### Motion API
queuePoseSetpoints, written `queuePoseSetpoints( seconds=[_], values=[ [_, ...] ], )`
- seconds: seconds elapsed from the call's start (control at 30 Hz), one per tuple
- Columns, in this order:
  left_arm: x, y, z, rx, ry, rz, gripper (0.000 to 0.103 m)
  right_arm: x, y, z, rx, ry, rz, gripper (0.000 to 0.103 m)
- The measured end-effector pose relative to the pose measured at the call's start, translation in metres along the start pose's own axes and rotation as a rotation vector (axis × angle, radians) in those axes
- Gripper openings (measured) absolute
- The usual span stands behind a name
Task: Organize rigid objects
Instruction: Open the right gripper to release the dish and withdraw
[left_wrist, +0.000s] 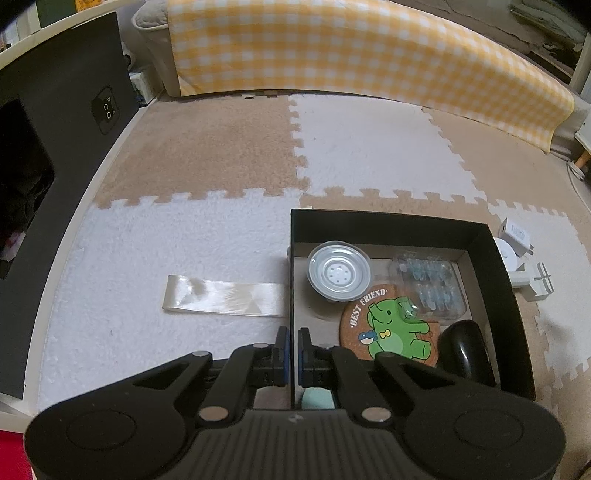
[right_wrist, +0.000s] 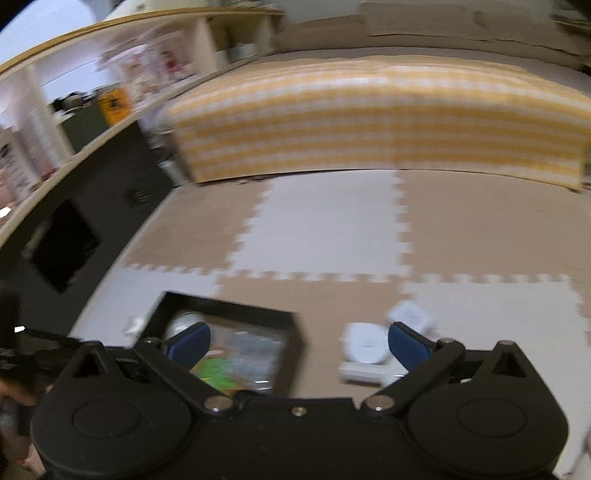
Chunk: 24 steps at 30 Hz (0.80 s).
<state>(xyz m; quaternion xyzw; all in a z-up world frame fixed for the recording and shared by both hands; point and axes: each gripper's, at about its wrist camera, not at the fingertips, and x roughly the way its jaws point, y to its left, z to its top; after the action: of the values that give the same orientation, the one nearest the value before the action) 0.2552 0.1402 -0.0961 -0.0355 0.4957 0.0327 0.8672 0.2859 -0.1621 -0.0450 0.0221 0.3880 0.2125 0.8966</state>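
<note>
Right now your left gripper (left_wrist: 291, 345) has its jaws pressed together on the near left wall of the black box (left_wrist: 491, 258), pinching that thin wall between the blue pads. Your right gripper (right_wrist: 298, 341) has its jaws spread wide with nothing between them, and its view is smeared by motion.

Inside the box you already have the clear round lid (left_wrist: 339, 272), the cork coaster (left_wrist: 388, 325) with the green elephant, the clear blister pack (left_wrist: 430, 286) and the black mouse (left_wrist: 465, 349). The things left to sort lie on the floor mat (left_wrist: 184, 243) just beside the box's right wall: a white charger plug (left_wrist: 515, 234), a white round disc (left_wrist: 511, 258) and a small white block (left_wrist: 541, 284).

Those white pieces sit touching or nearly so, and that is the main risk. With the jaws this wide you could straddle two at once, or nudge one away into the mat's pile as you close. Pick one target before you descend.

The blur suggests a fast approach; slow down, or you may clip the box's right wall and shift it against your left grip.

Keep the left pinch steady. If you twist it, the thin wall could buckle or tip the contents.

The satin ribbon (left_wrist: 225, 297) trailing from the box's left side is soft, so leave it.
</note>
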Motion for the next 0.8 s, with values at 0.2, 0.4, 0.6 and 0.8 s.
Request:
queuePoseSetpoints(
  seconds=[0.2,0.4,0.6,0.8],
  values=[
    [0.0,0.0,0.0,0.002,0.001,0.002,0.003,0.013,-0.051,-0.011,0.063,-0.025,-0.162,0.103],
    [0.0,-0.001,-0.001,0.004,0.001,0.003,0.003,0.041,-0.084,-0.026,0.071,0.054,-0.249,0.103],
    [0.0,0.0,-0.001,0.004,0.001,0.004,0.003,0.069,-0.094,-0.04,-0.017,0.101,-0.241,0.103],
    [0.0,0.0,-0.001,0.003,0.001,0.004,0.003,0.077,-0.089,-0.048,-0.09,0.114,-0.218,0.103]
  ],
)
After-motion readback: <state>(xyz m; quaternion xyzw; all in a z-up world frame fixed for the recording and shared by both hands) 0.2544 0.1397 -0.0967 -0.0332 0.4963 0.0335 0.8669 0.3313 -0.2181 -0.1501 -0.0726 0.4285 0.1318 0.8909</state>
